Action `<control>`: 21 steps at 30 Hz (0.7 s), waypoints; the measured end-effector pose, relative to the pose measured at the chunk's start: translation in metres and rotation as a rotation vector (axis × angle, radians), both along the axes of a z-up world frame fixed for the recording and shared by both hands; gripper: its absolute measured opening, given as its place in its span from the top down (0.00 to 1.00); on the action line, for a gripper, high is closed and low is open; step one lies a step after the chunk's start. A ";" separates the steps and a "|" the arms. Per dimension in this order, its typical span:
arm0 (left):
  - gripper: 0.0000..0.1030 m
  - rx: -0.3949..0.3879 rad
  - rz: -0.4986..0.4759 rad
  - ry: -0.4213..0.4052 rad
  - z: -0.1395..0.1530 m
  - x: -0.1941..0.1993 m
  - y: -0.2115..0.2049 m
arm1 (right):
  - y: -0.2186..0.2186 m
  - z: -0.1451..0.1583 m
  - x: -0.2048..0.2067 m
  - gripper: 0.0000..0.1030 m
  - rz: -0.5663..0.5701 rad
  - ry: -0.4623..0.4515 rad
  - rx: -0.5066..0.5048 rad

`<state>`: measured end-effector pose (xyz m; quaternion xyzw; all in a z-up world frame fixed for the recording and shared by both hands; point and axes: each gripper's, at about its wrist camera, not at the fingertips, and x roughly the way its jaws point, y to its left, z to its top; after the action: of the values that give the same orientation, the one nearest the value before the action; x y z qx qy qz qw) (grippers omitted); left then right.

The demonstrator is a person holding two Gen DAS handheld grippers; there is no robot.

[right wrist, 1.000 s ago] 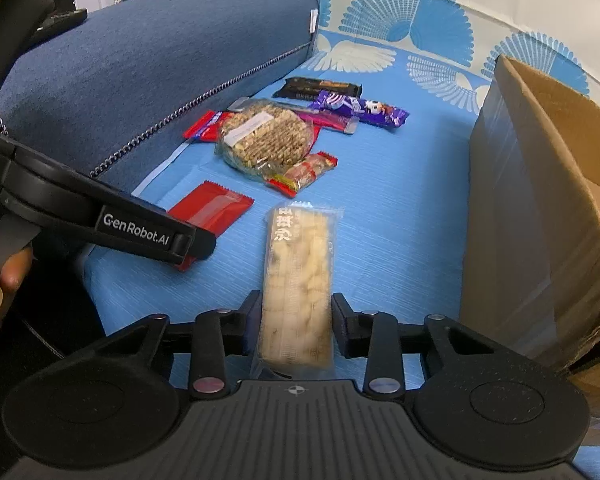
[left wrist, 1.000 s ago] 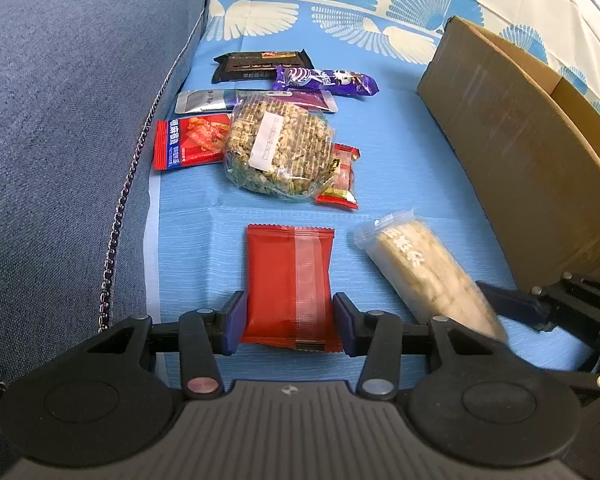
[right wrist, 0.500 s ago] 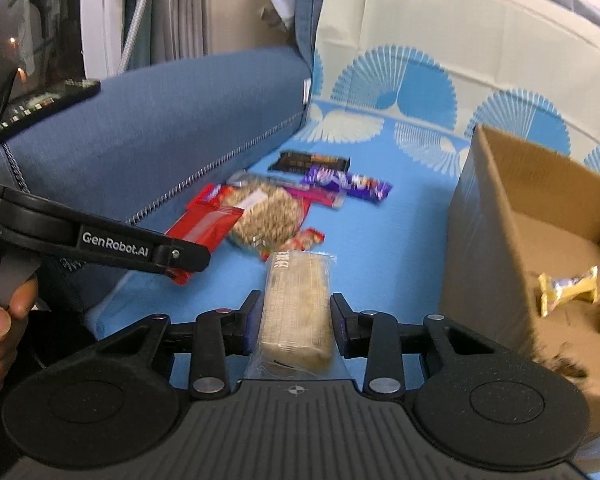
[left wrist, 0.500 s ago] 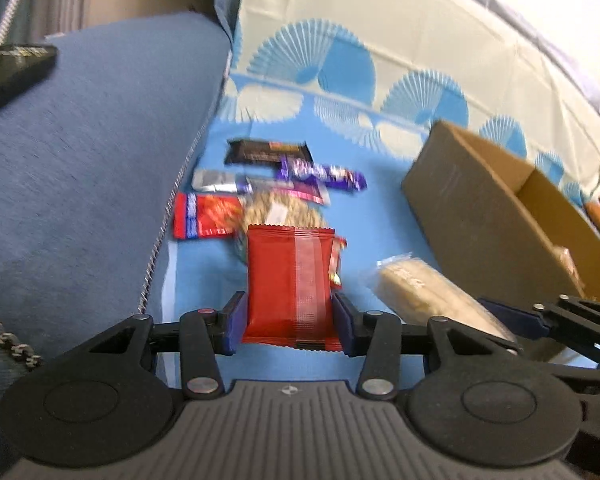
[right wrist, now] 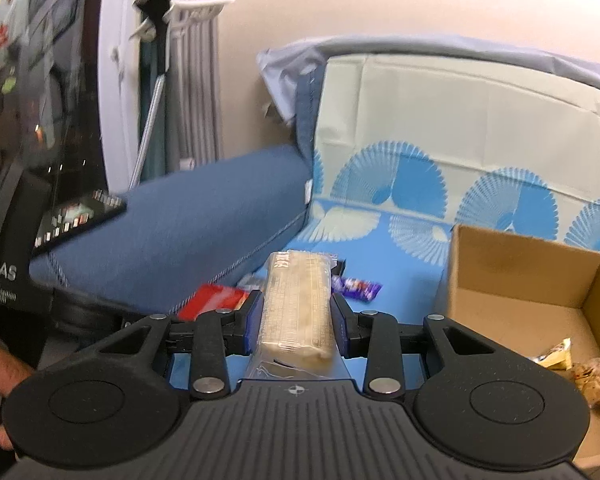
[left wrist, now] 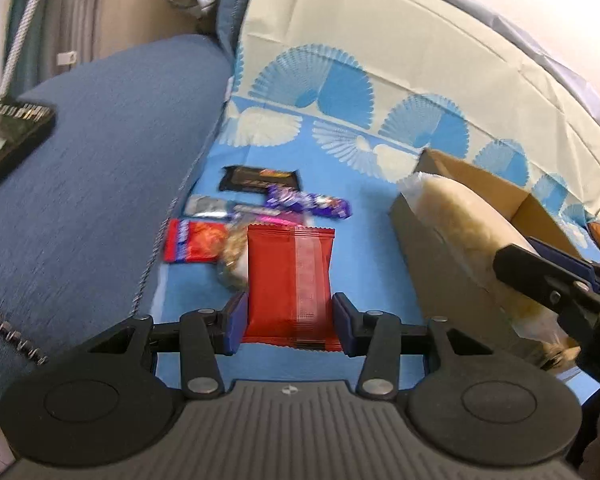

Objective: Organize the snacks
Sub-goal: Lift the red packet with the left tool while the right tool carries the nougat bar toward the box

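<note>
blurred: purple wrapper print unreadable | hidden: round snack behind red packet

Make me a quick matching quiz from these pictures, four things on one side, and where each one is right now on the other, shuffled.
Things:
1. red packet
2. pale cracker pack
3. purple candy bar
4. gold-wrapped sweet

Places:
A. lying on the blue cloth
B. inside the cardboard box
C. clamped in the left gripper
D. clamped in the right gripper

Pairs: 1-C, 2-D, 3-A, 4-B
</note>
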<state>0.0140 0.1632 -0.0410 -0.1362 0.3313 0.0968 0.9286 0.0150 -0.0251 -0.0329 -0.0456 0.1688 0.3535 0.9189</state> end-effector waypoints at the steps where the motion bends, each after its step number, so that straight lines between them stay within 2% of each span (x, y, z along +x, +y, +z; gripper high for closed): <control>1: 0.51 0.004 -0.010 -0.005 0.005 0.003 -0.006 | -0.004 0.003 0.001 0.64 -0.009 0.000 0.014; 8: 0.52 0.009 -0.097 -0.046 0.036 0.031 -0.055 | -0.038 0.020 0.026 0.64 -0.152 0.029 0.095; 11: 0.52 0.011 -0.143 -0.059 0.044 0.048 -0.079 | -0.053 0.025 0.038 0.64 -0.248 0.008 0.078; 15: 0.52 0.005 -0.195 -0.075 0.051 0.072 -0.111 | -0.084 0.028 0.056 0.64 -0.382 0.004 0.088; 21: 0.52 -0.003 -0.257 -0.090 0.054 0.101 -0.152 | -0.125 0.020 0.077 0.64 -0.539 0.052 0.111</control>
<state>0.1154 0.0113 0.0131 -0.0980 0.3042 -0.0297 0.9471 0.0924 -0.1497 -0.0130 0.0606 0.1788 0.1061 0.9763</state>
